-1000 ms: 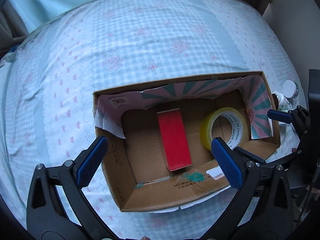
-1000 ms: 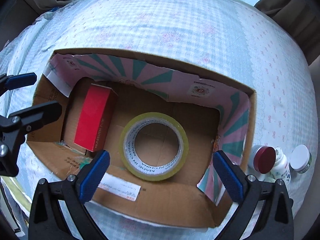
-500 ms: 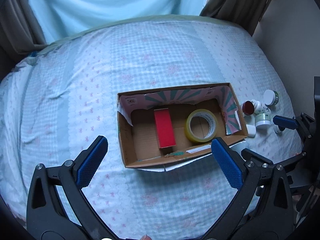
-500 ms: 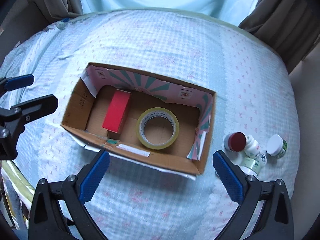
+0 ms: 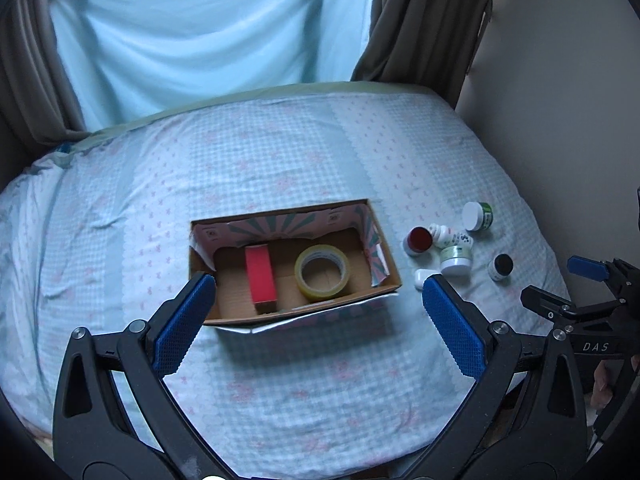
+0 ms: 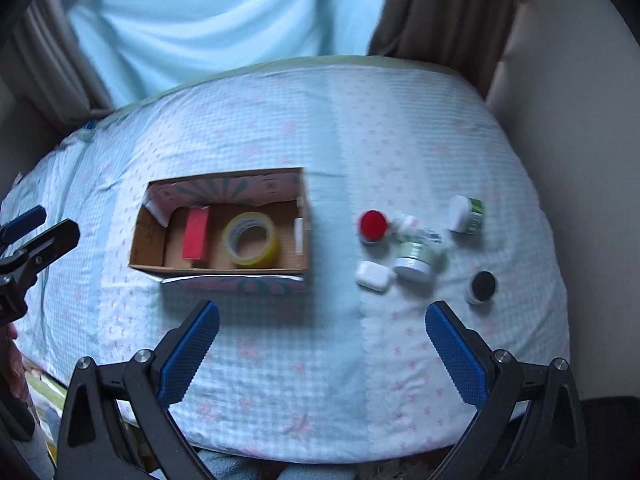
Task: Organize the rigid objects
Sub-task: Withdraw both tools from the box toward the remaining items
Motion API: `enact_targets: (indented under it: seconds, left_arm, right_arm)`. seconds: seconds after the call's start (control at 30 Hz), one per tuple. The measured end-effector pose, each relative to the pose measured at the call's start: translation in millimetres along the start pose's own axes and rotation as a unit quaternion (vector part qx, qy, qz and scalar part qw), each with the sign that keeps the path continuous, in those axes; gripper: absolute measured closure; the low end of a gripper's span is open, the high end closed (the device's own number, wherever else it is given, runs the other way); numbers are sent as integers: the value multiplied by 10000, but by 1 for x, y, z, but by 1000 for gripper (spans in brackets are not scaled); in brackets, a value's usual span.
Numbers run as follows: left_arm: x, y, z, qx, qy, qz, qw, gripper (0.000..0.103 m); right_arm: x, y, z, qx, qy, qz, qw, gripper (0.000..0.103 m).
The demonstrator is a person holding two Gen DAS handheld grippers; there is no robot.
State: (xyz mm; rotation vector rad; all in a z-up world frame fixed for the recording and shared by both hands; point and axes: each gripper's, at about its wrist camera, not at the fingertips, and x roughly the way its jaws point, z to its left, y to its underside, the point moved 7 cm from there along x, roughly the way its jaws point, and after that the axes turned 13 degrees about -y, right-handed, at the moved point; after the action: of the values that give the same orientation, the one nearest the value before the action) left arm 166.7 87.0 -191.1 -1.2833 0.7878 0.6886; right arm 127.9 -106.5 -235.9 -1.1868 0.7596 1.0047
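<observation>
Left wrist: left gripper [image 5: 318, 324] spread wide, empty, above bed [image 5: 280, 168]; cardboard box [image 5: 394, 276] holding red box [image 5: 260, 276] and tape roll [image 5: 322, 272]; jars [image 5: 454, 258] clustered right.

Right wrist: right gripper [image 6: 324, 350] wide, empty; black-lidded jar [image 6: 483, 286] near right finger; white case [image 6: 373, 276] beside box.

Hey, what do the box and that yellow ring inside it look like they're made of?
The box looks like plain brown corrugated cardboard, matte, with a printed pink-and-teal paper lining on its inner walls. The yellow ring looks like a roll of glossy translucent plastic packing tape on a printed core, probably cardboard.
</observation>
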Motion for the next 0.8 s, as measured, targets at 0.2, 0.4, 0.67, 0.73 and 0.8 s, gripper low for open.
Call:
enact_targets:
  seconds: [0.2, 0.4, 0.67, 0.73, 0.8]
  left_arm:
    - [-13, -5, -69, -78, -135, -113, 9998, 0]
    - [-4, -4, -147, -206, -314, 66, 9993, 0]
    - [32, 5, -242, 49, -215, 454, 9987, 0]
    - [48, 8, -258, 126, -174, 601, 9980, 0]
    - [68, 12, -273, 210, -90, 763, 9968, 0]
  right_arm:
    - [-45, 6, -80, 304, 219, -372, 9986, 0]
    - [-61, 7, -158, -39, 248, -364, 9990, 0]
    - [-41, 14, -237, 39, -135, -51, 9999, 0]
    - [-33, 16, -248, 104, -207, -11, 9997, 0]
    - [-21, 18, -259, 53, -66, 70, 9999, 0]
